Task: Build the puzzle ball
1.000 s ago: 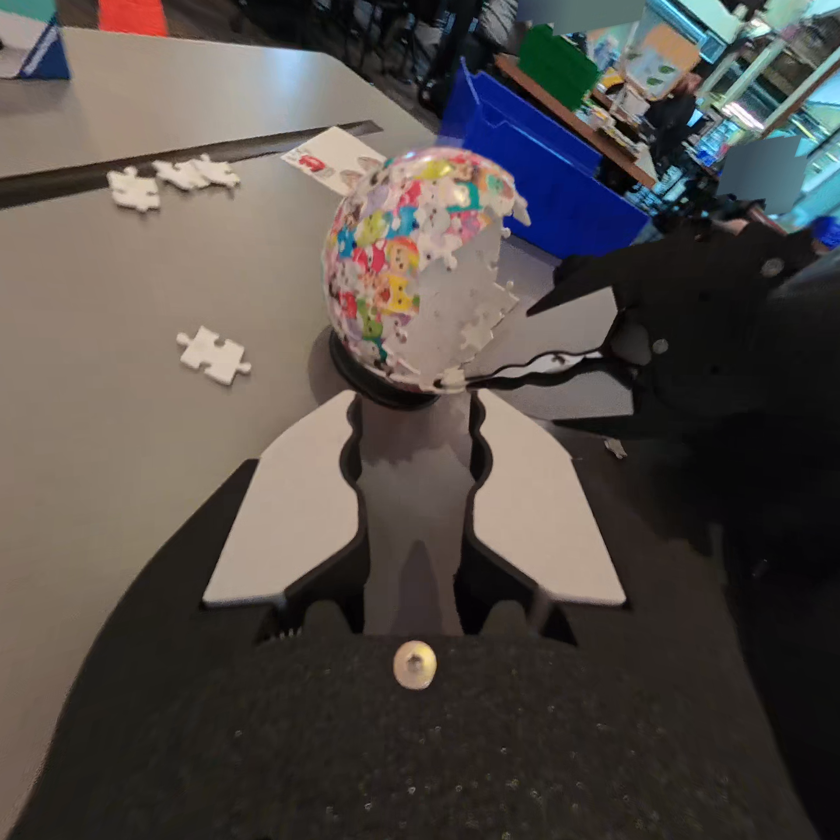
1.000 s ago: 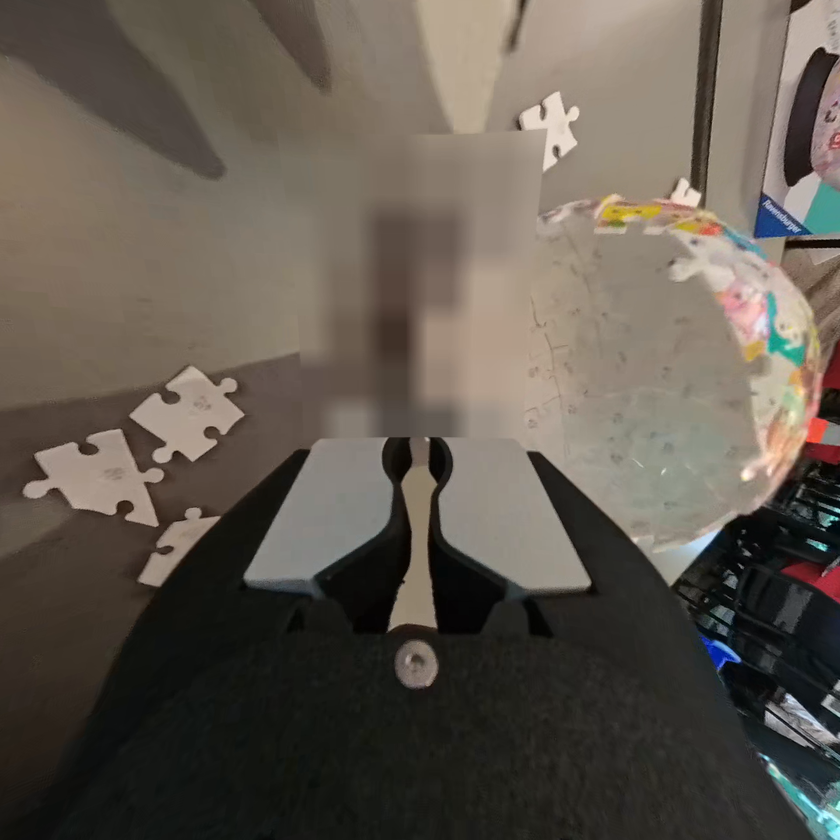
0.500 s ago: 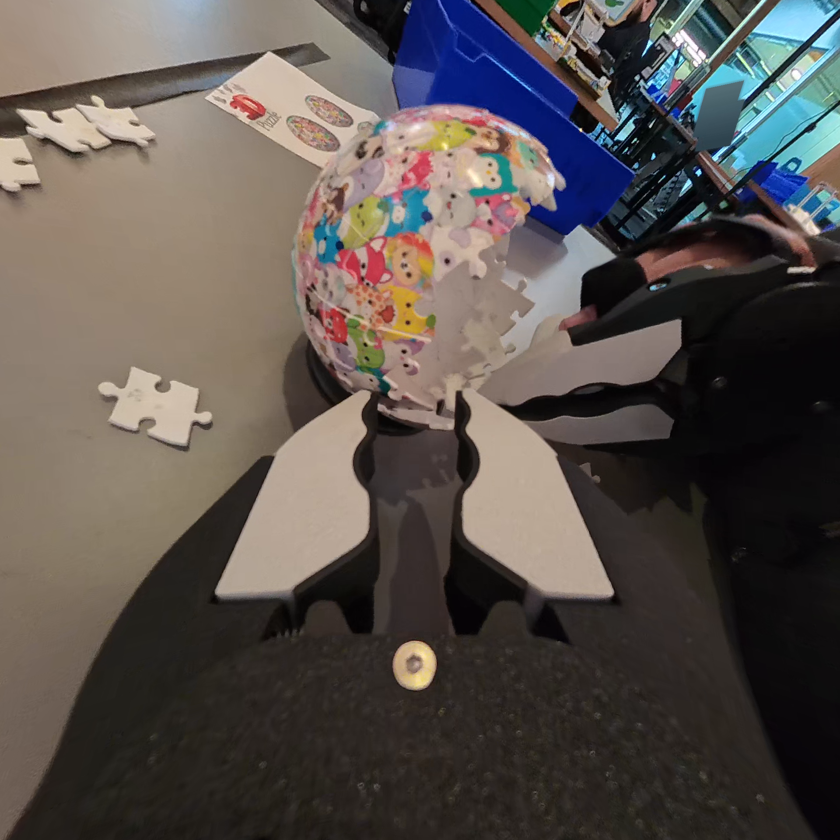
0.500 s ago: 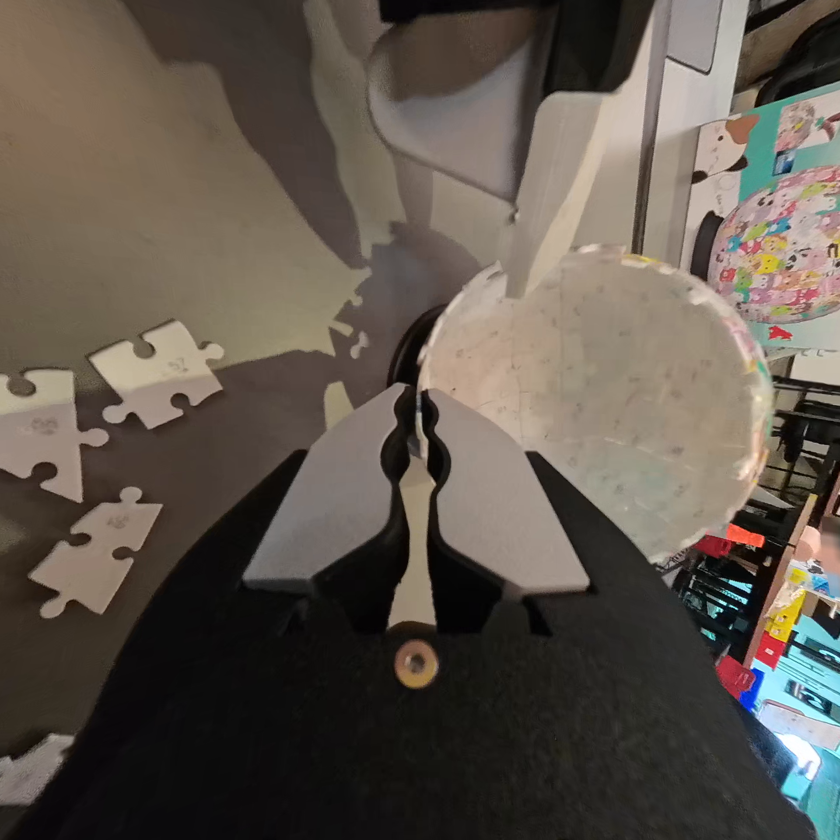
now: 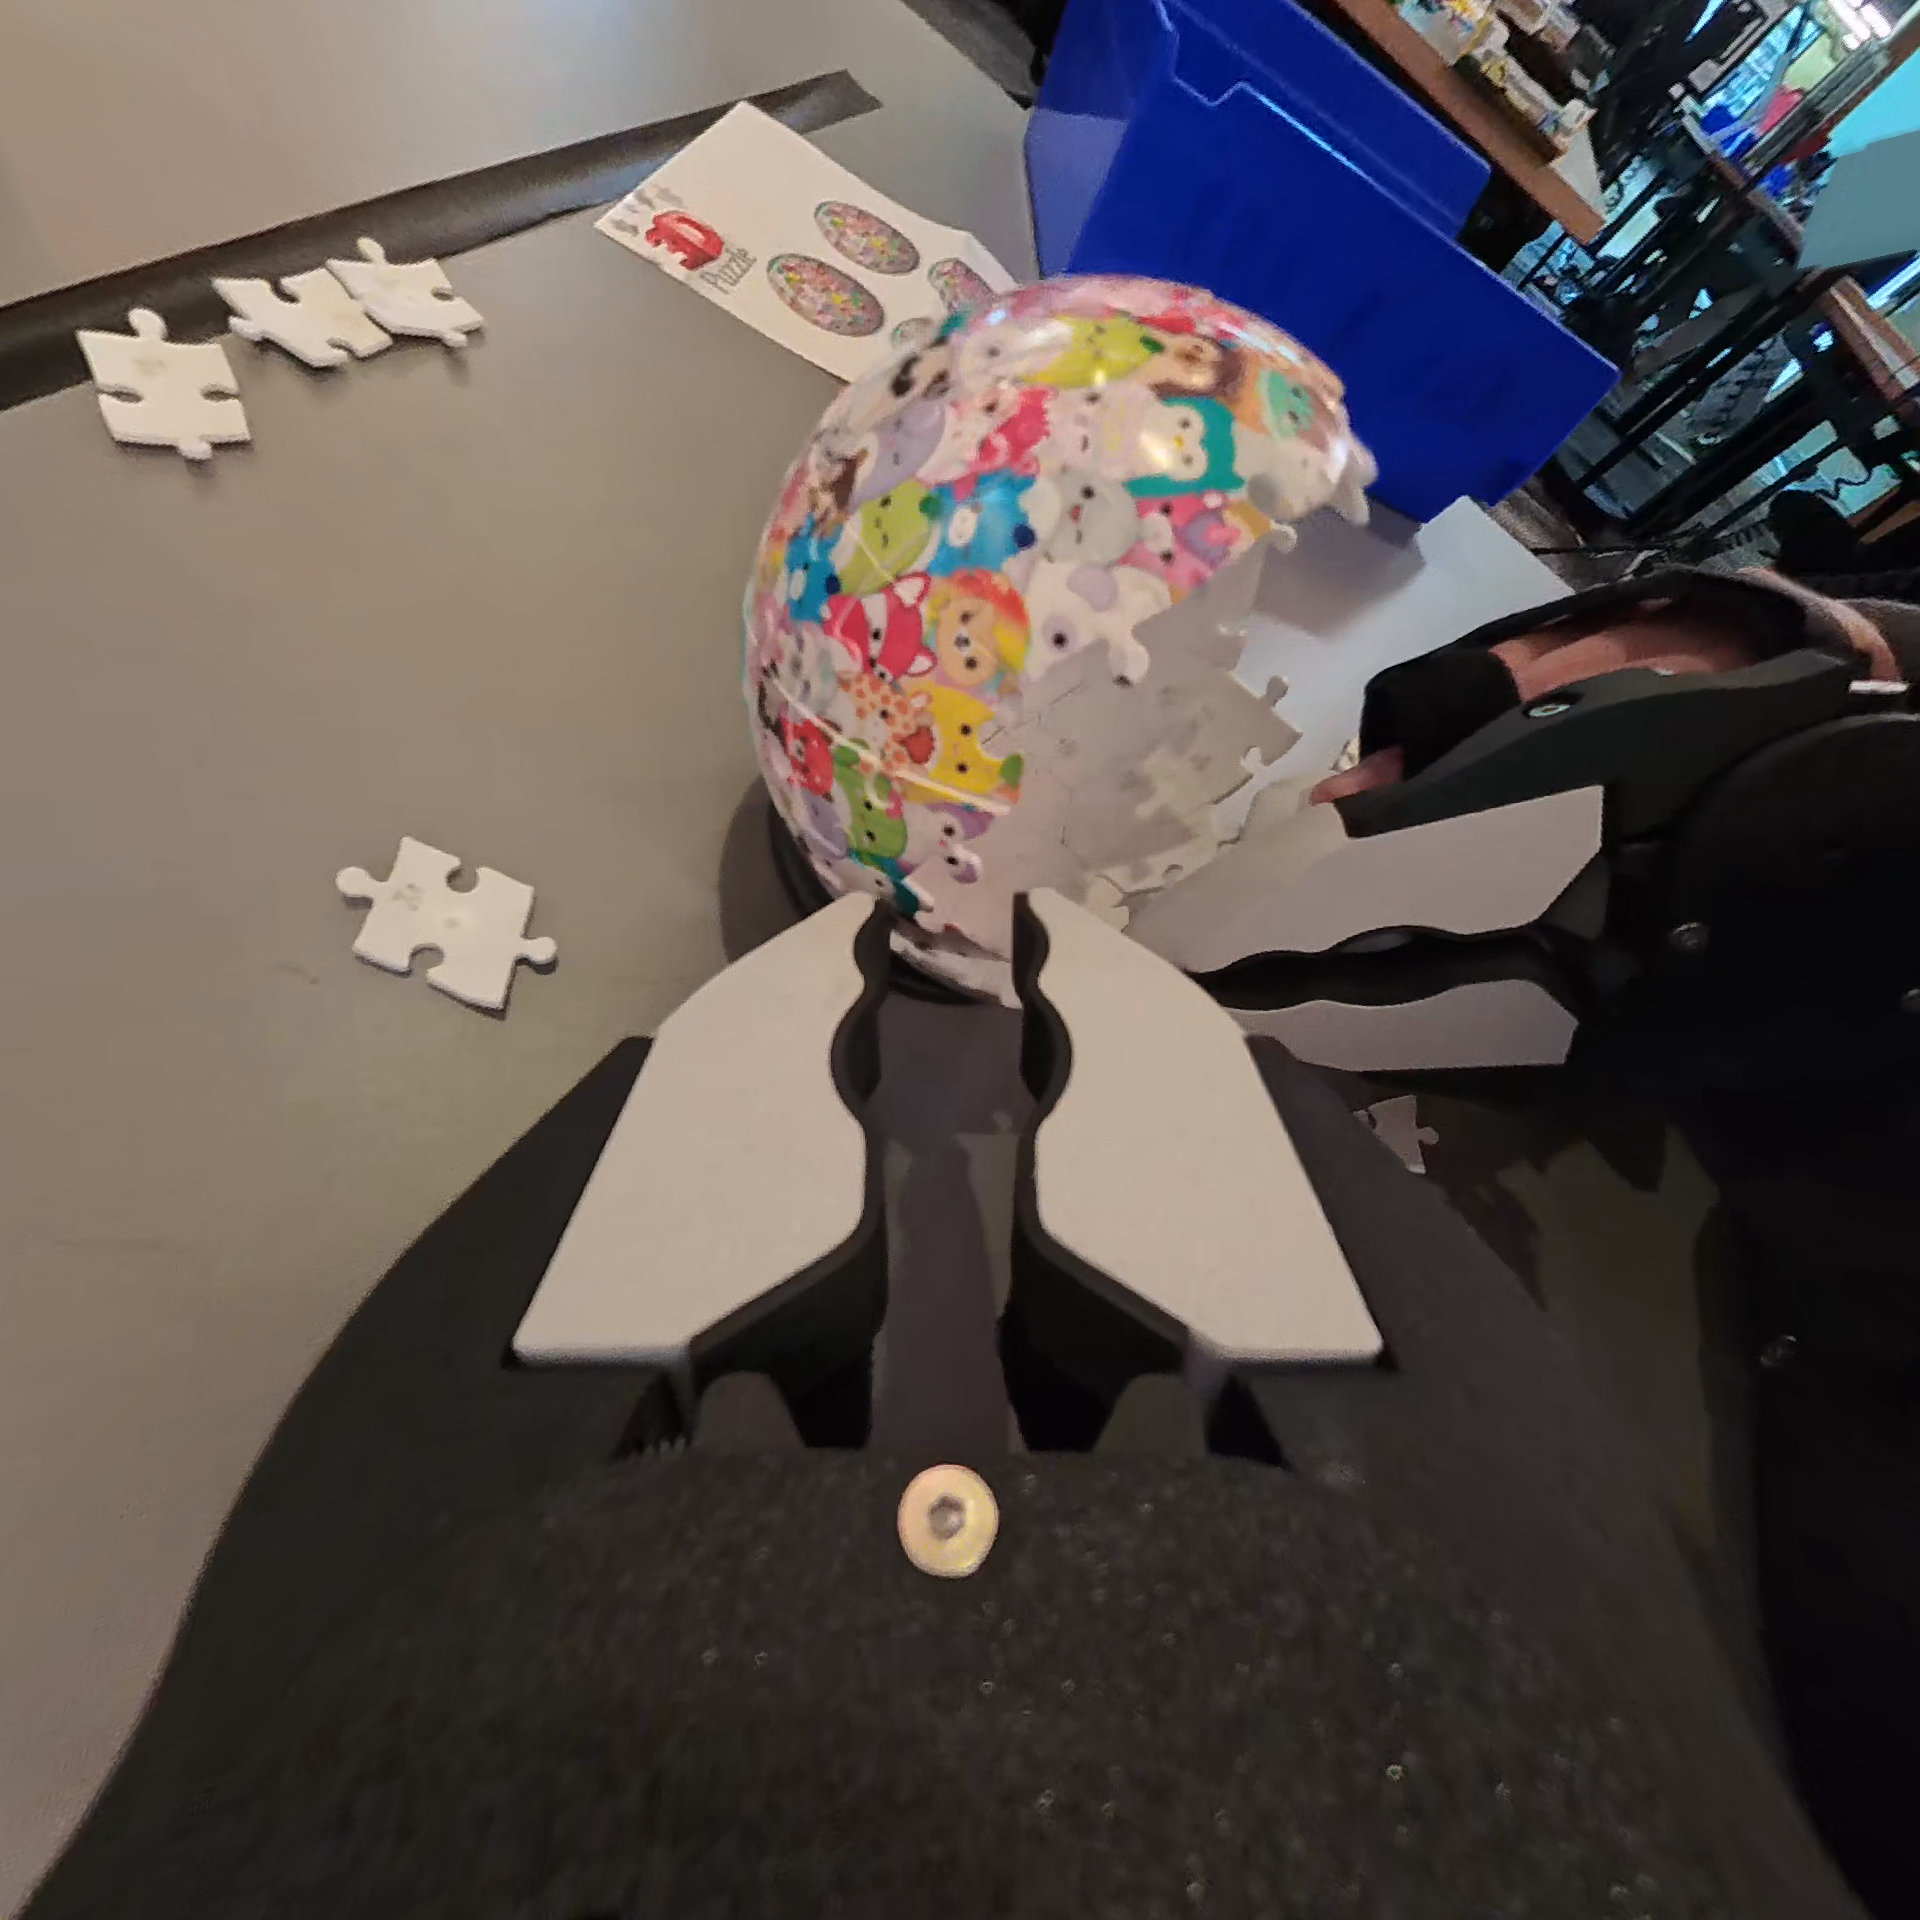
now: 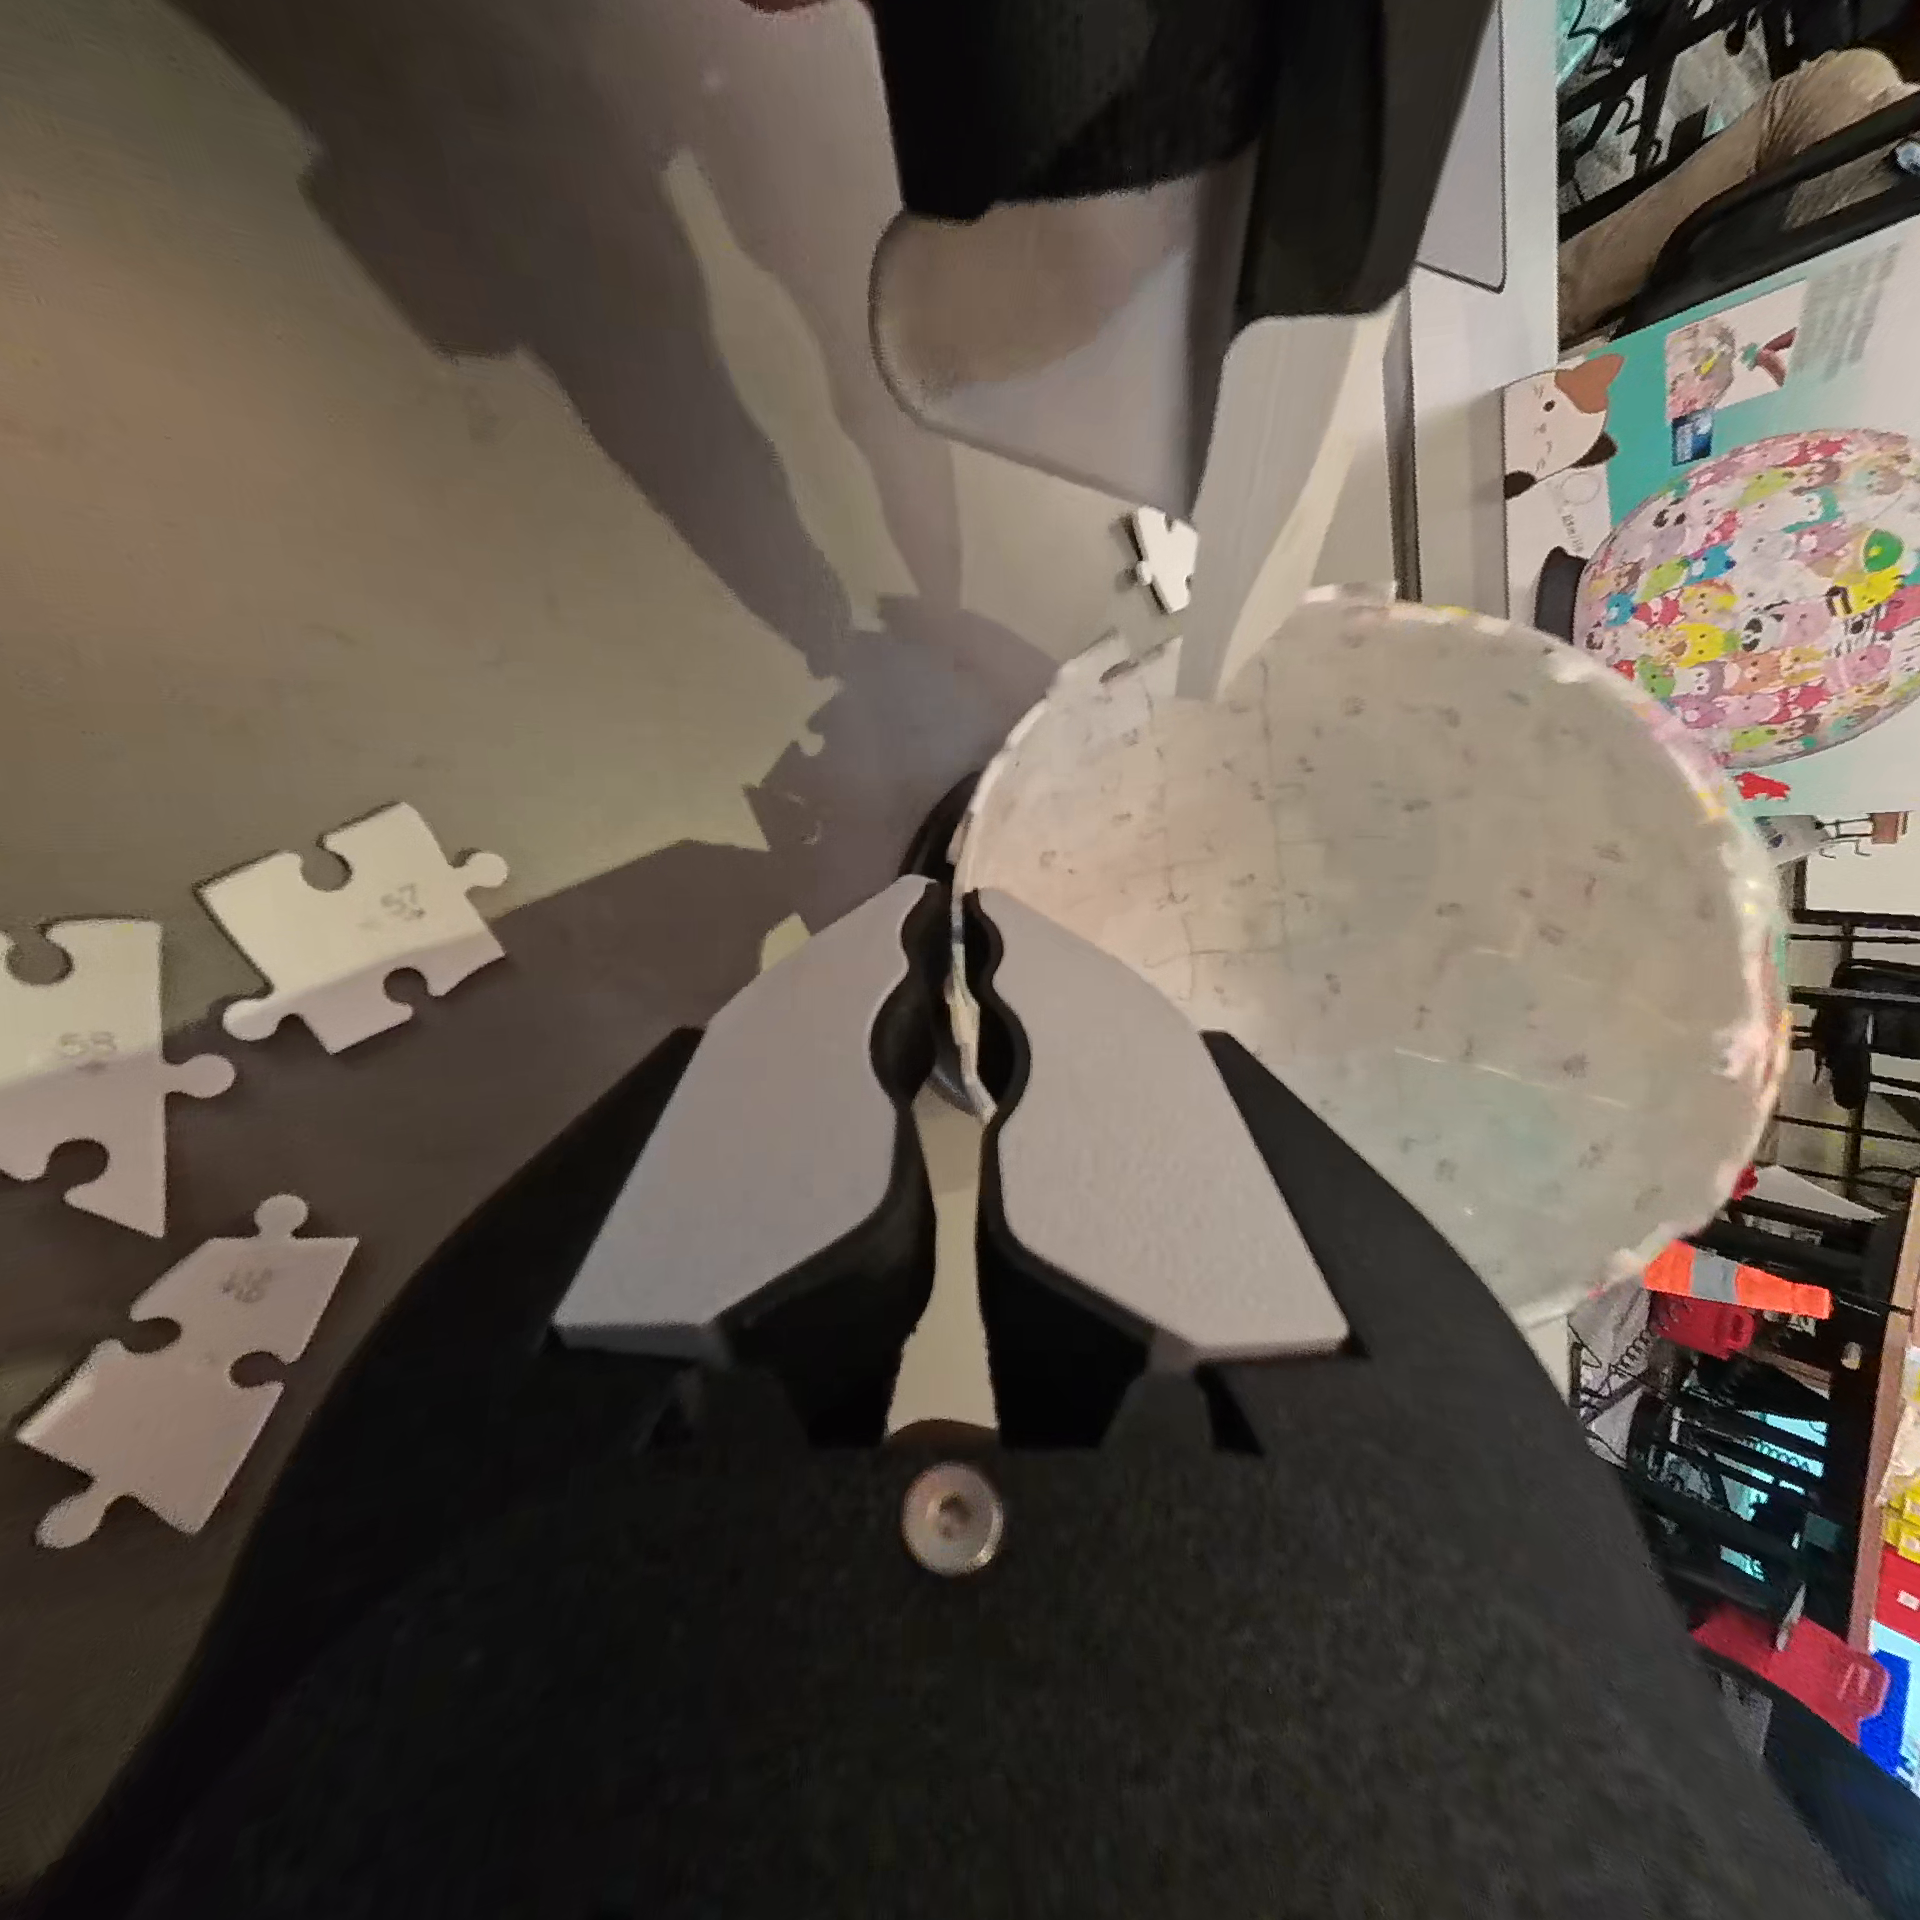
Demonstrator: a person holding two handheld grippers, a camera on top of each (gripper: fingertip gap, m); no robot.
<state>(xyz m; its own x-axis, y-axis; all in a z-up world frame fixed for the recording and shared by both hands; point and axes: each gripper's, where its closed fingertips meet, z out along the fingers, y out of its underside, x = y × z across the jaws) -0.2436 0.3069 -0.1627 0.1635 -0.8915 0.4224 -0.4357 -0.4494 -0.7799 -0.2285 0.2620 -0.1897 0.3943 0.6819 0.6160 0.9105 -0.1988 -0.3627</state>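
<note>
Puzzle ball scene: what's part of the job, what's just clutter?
Job:
- puzzle ball, half built, on a black stand
- loose white pieces
- left gripper, right gripper

Lying about:
- printed sheet
- blue bin
- puzzle box

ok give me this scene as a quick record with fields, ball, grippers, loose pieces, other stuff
ball: partly built puzzle ball, colourful outside, white inside, open on the side facing the right gripper, sitting on a dark ring stand
left gripper: open, fingers at the ball's lower edge, holding nothing
right gripper: shut on the ball's rim
loose pieces: white pieces face down on the grey table; one near the ball, three farther off
other: printed leaflet, blue bin, puzzle box
</note>
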